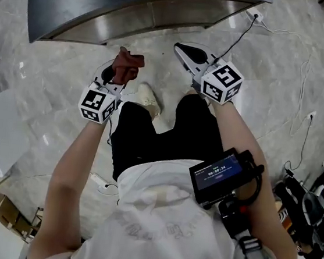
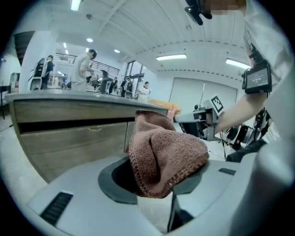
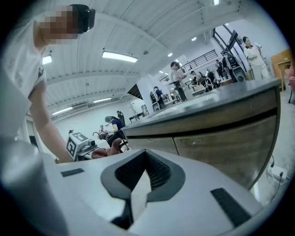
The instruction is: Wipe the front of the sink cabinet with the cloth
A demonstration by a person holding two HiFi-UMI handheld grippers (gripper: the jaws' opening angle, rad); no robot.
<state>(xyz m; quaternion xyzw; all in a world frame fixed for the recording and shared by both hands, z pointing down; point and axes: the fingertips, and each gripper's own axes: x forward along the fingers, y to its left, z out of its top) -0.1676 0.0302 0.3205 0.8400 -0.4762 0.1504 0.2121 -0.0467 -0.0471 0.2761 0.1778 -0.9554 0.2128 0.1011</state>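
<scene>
Two hand-held grippers hung in front of the sink cabinet [image 1: 164, 16], and neither touched it. Your left hand-held gripper [image 1: 116, 74] had its jaws clamped on the brown cloth [image 2: 166, 152], which bulged past the tips in a bunched wad, short of the cabinet's wooden front. Your right hand-held gripper [image 1: 182, 48] had its jaws drawn together on nothing and pointed at the same front, to the right of the cloth.

I judged the wiping not yet begun; the step in hand was bringing the cloth up to the panel. To do it well, you needed to turn the wad square to the front so that cloth, not jaw tips, met the wood. Then you needed to press lightly and sweep in long, overlapping passes beneath the dark countertop [image 1: 49, 0]. Only a pinch held the cloth, so a hard drag could have pulled it loose. The empty gripper was best kept back from the cabinet.
</scene>
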